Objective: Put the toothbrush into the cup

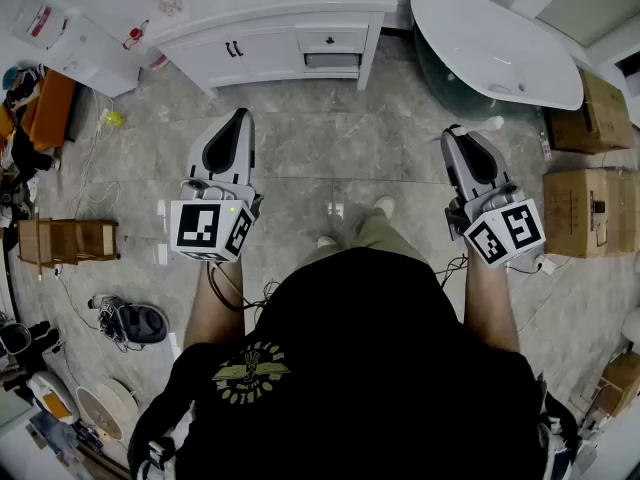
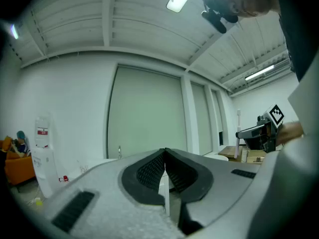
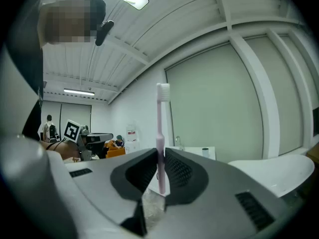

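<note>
Right gripper (image 3: 160,156) jaws clamp a pale pink plastic toothbrush (image 3: 162,118), long axis upright. A small pale cup (image 3: 205,151) on the white counter (image 3: 192,153) stands well ahead, right of frame centre. Left gripper (image 2: 165,152) jaws are closed and empty.

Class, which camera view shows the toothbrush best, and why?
The right gripper view: the toothbrush stands upright, clamped in the right tool, bristles on top. The left gripper view shows it small and far off; the head view shows barely a pale tip.
</note>
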`<control>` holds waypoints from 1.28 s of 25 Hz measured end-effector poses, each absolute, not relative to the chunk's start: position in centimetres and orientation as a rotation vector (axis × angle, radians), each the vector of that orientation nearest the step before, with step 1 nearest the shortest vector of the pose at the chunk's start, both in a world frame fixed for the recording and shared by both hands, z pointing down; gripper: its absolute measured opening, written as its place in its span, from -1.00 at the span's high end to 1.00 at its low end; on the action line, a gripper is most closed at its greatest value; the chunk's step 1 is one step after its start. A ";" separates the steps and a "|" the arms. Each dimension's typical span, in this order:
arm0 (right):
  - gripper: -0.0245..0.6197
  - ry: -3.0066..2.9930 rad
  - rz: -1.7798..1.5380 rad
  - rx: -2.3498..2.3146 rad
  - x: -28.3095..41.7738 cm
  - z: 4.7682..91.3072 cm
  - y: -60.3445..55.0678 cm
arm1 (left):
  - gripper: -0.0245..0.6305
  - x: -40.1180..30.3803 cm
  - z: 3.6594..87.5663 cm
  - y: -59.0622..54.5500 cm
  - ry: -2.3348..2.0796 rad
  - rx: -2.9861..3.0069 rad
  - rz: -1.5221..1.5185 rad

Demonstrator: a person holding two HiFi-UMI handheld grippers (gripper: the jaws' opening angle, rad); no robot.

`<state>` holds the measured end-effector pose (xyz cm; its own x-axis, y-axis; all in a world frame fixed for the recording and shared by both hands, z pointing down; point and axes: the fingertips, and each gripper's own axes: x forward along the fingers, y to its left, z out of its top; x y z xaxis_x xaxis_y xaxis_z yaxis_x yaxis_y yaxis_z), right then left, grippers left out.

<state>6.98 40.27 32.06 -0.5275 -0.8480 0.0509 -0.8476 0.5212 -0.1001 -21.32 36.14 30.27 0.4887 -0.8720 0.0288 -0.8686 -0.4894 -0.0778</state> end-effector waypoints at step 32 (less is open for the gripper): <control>0.77 2.758 -0.194 -1.494 9.5 31.1 31.2 | 0.89 -18.9 32.6 27.8 1.541 -2.729 -0.150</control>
